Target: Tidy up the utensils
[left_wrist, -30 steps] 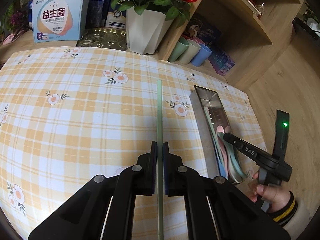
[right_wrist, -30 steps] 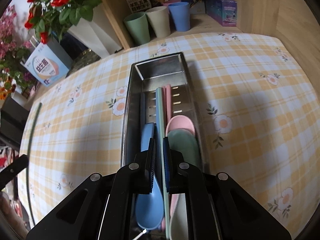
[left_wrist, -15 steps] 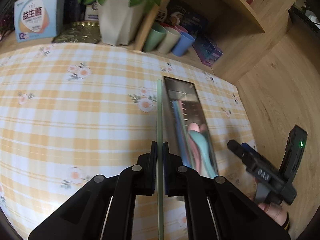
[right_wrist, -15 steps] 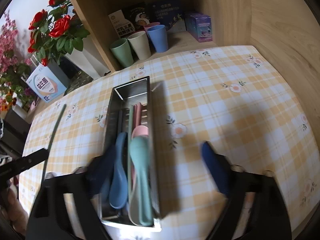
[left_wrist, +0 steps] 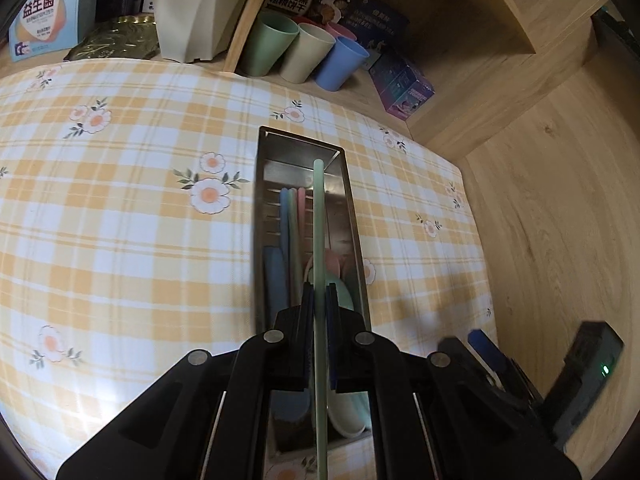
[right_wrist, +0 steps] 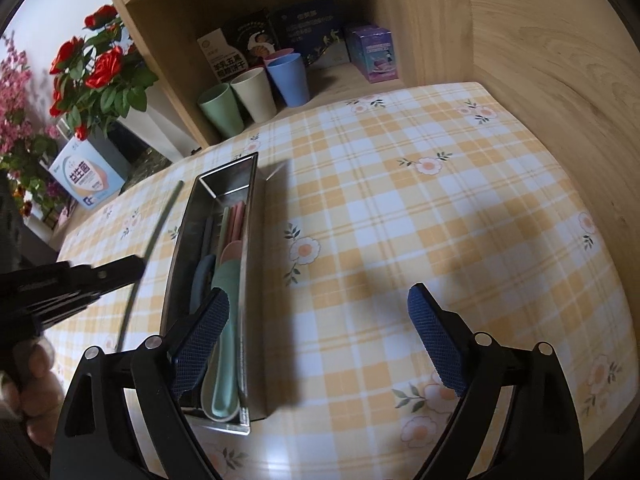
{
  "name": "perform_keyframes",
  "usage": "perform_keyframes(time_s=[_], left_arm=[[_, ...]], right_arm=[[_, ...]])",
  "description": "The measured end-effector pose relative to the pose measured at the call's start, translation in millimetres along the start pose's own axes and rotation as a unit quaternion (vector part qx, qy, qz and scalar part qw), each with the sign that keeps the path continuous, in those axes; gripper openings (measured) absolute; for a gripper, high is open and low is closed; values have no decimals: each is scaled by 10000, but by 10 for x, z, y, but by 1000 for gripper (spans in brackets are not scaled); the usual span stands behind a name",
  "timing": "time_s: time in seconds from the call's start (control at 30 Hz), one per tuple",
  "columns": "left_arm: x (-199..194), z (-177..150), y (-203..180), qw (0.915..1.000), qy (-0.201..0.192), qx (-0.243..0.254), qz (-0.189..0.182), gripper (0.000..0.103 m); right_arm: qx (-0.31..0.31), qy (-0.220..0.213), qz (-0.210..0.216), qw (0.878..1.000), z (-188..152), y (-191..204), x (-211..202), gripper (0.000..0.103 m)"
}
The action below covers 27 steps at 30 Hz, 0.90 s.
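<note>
Your left gripper [left_wrist: 319, 300] clamps a green chopstick [left_wrist: 319, 220] above the steel tray [left_wrist: 259, 216], which holds spoons [right_wrist: 226, 344] and chopsticks. Your right gripper [right_wrist: 318, 340] gapes empty beside it.

You have a polished steel utensil tray [left_wrist: 260, 216], mirror-glossy inside. The green chopstick [left_wrist: 319, 216] and spoons [right_wrist: 224, 360] look matt plastic. The plaid tablecloth [right_wrist: 400, 216] shows a smooth, slightly sheened finish. At twelve o'clock, matt plastic cups [right_wrist: 256, 94] stand in a wood-grain shelf [right_wrist: 520, 60].
</note>
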<state>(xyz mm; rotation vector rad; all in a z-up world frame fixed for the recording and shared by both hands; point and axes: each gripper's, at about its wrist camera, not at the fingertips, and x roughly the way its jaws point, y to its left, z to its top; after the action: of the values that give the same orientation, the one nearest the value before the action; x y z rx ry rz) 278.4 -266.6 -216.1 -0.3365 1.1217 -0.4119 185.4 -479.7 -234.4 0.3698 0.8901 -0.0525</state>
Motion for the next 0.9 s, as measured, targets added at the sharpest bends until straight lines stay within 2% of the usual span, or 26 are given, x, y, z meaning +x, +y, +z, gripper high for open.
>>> perform_keyframes(time_s=[0.23, 0.57, 0.67, 0.77, 0.83, 0.87, 0.9], left_arm=[[239, 63, 24, 9995, 69, -250, 190, 6], [449, 93, 19, 9992, 177, -100, 338, 6], [476, 96, 18, 9994, 204, -61, 284, 6], [450, 100, -10, 9995, 180, 80, 256, 15], [379, 106, -11, 9996, 122, 124, 213, 30], [342, 110, -15, 9996, 90, 165, 190, 33], [296, 115, -22, 9996, 54, 226, 176, 40]], right_arm=[[154, 28, 30, 9999, -19, -160, 29, 88], [247, 60, 15, 9997, -46, -224, 53, 88], [231, 70, -1, 9997, -50, -210, 48, 88], [215, 64, -25, 9997, -54, -186, 19, 88], [216, 31, -46, 9998, -48, -166, -18, 88], [219, 12, -57, 9997, -41, -153, -38, 88], [215, -8, -66, 9997, -31, -140, -57, 88]])
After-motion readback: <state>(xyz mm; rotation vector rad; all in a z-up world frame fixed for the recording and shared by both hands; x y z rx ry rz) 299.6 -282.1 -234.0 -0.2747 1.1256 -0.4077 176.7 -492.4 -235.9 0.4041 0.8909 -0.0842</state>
